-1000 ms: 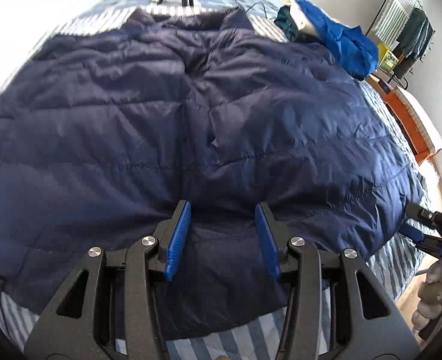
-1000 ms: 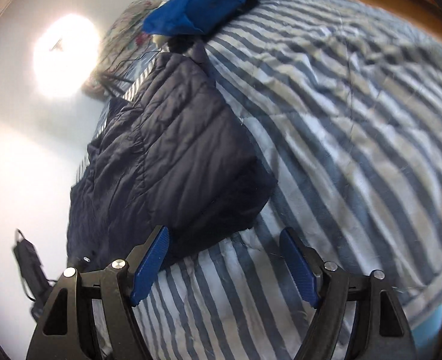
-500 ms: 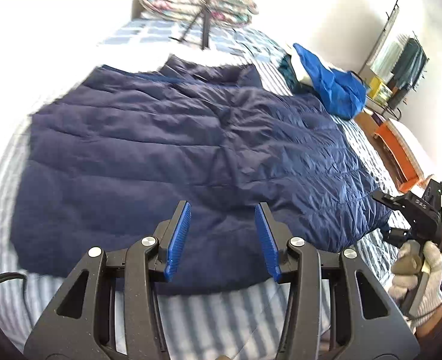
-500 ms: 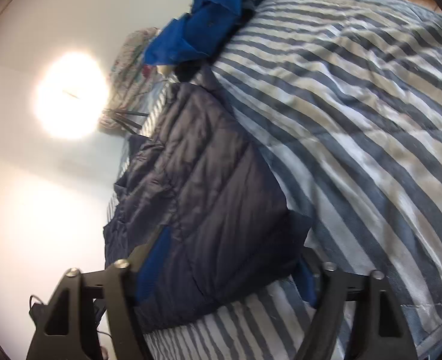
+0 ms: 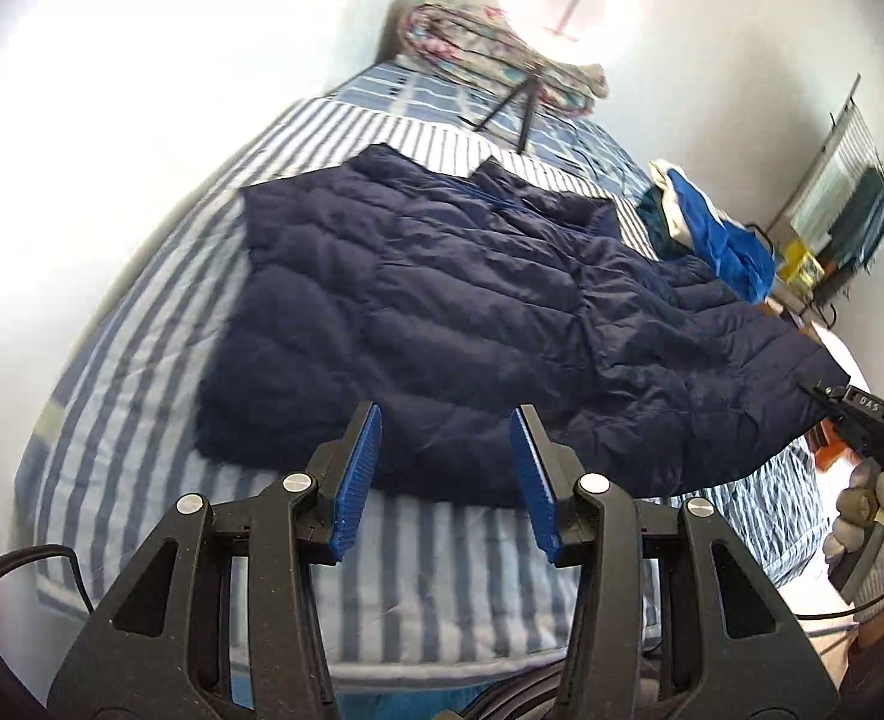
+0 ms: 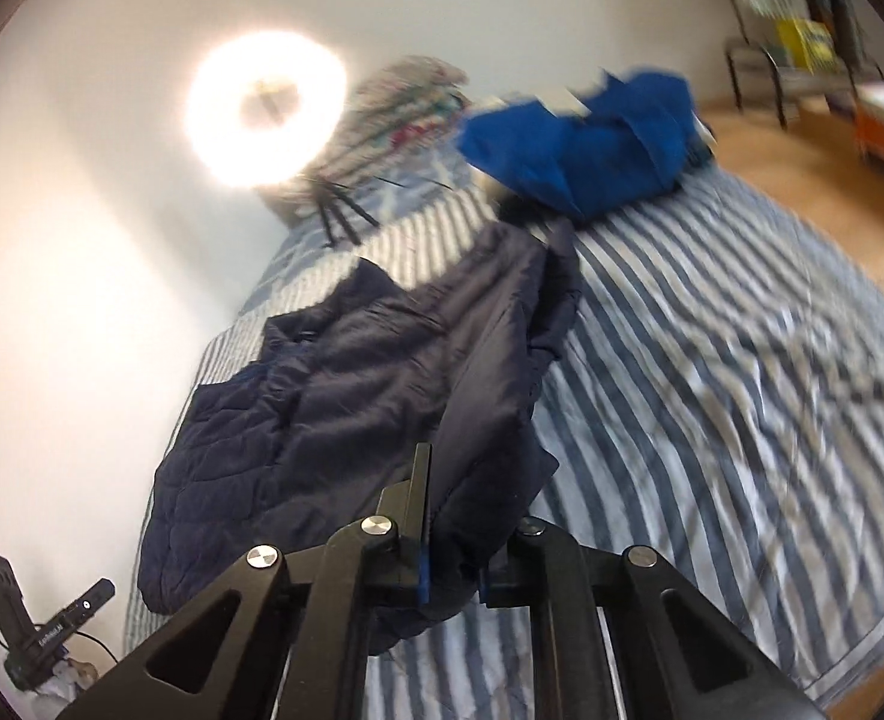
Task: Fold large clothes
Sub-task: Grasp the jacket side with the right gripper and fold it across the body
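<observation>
A dark navy quilted puffer jacket (image 5: 442, 312) lies spread on the striped bed (image 5: 141, 396). My left gripper (image 5: 445, 474) is open and empty, above the bed's near edge just short of the jacket's hem. My right gripper (image 6: 451, 564) is shut on the jacket's lower right corner (image 6: 478, 480) and lifts it off the bed. In the left wrist view the right gripper (image 5: 862, 414) shows at the far right, holding that corner.
A heap of blue clothes (image 6: 592, 132) lies at the bed's far right. A tripod (image 5: 514, 108) and a folded patterned quilt (image 5: 490, 54) sit at the head of the bed. A clothes rack (image 5: 844, 204) and wooden floor (image 6: 802, 168) lie beyond.
My right gripper has closed on the jacket's corner and raised it. My left gripper has pulled back and up, away from the jacket, staying open.
</observation>
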Demonstrator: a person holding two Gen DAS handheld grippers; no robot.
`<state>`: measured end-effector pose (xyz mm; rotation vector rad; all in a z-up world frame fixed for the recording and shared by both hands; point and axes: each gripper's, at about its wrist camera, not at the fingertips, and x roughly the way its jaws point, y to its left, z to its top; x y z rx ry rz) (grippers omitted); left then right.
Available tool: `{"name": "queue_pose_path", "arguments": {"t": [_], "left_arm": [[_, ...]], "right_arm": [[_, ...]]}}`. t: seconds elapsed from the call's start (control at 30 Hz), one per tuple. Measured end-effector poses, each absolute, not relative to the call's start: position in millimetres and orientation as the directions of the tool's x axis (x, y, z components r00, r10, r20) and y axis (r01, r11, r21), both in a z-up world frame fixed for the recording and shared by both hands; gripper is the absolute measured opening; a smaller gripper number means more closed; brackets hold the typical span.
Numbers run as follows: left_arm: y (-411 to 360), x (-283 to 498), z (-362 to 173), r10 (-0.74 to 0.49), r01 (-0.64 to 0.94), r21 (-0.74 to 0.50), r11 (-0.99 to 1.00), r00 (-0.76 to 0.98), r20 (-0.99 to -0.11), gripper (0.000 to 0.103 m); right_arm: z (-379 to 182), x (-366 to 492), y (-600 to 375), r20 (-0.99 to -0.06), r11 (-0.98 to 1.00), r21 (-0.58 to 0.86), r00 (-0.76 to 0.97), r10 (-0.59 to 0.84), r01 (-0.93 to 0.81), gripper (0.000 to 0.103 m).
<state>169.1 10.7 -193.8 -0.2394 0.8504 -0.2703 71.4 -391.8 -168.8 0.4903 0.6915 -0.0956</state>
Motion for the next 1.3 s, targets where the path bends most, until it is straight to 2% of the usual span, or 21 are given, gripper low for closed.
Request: {"name": "queue_pose_path", "arguments": {"t": [0.4,0.77,0.97,1.1,1.3], "left_arm": [[54.8,127.3,-197.5,-0.325,0.080,-0.366,0.927,0.658,-0.680,0.046],[81.7,103.4,-195.3,-0.307,0.041,-0.383,0.923,0.681,-0.665,0.046],[100.7,93.1,-199.6,-0.293,0.002,-0.400,0.917,0.684,-0.668,0.046],[113.7,87.4,-204.1,-0.276,-0.029,-0.403,0.915,0.682,-0.677,0.046],[124.4,83.4,-206.0,-0.256,-0.059,-0.403,0.913,0.687,-0.681,0.046]], "right_arm": [[-113.0,106.8,-305.2,-0.567,0.949,0.312,0.809,0.154,0.037,0.007],[-99.3,150.6,-187.9,-0.560,0.949,0.237,0.769,0.309,-0.209,0.006],[-117.0,169.7,-119.8,-0.588,0.914,0.217,0.701,0.403,-0.343,0.006],[-153.2,182.0,-68.4,-0.651,0.871,0.238,0.595,0.471,-0.430,0.005],[-203.2,186.4,-18.3,-0.734,0.848,0.202,0.498,0.462,-0.490,0.005]]}}
